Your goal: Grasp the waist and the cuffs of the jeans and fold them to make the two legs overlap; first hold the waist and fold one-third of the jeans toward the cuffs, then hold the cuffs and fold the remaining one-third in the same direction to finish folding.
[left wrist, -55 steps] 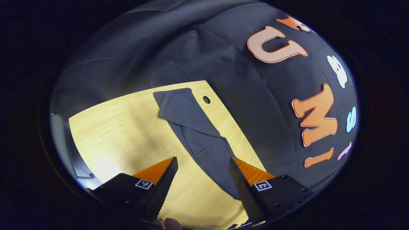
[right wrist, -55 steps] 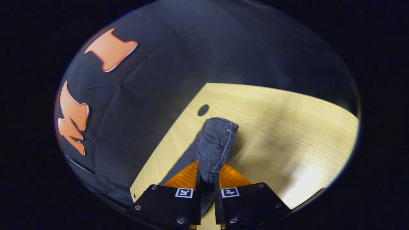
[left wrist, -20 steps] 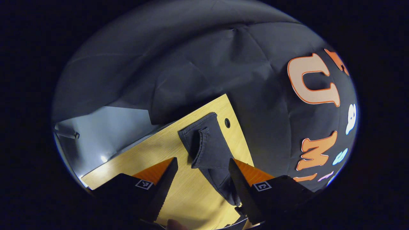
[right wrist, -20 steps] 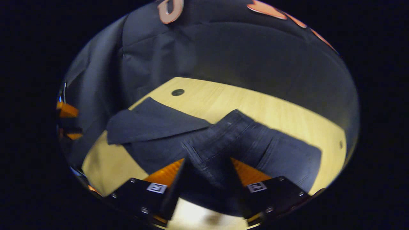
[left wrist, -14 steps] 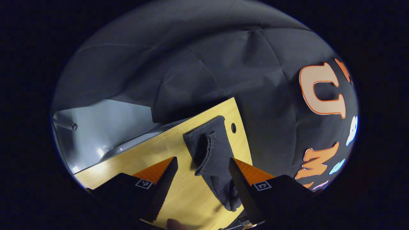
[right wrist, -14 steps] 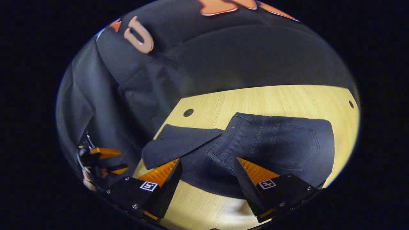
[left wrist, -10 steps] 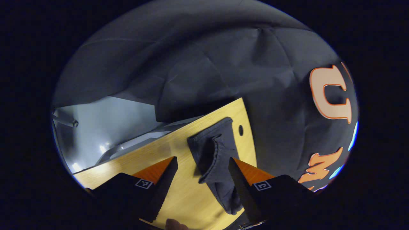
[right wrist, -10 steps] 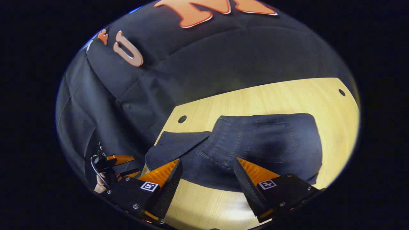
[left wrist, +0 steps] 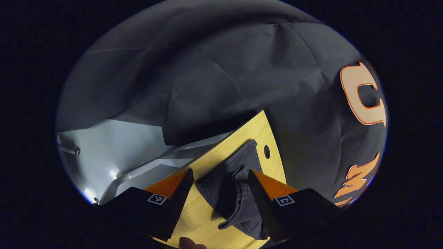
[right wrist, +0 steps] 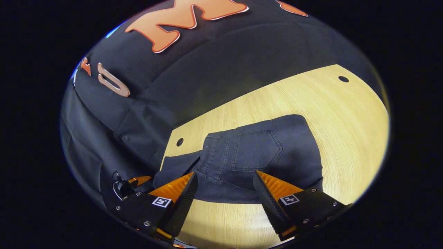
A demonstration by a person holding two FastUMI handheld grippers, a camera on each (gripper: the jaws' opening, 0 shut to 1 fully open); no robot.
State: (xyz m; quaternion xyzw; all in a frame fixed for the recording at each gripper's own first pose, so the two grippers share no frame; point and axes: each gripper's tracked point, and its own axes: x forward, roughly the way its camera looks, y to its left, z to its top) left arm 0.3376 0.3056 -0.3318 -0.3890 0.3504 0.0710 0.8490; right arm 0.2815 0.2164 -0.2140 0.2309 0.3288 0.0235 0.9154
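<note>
Released since the earlier frame, the dark denim jeans (right wrist: 256, 152) lie waist-folded near the light wooden table's (right wrist: 332, 114) far-left corner; both the right gripper (right wrist: 225, 193) and the left gripper (left wrist: 219, 193) gape, empty. Cuffs (left wrist: 232, 183) remain unfolded.

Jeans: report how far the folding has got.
Done: the waist third of the jeans lies folded over, back pocket up, on the table. In hand: nothing; the right gripper is open above the fold and the left gripper open around the cuff end. Left: grip the cuffs and fold the last third.
</note>
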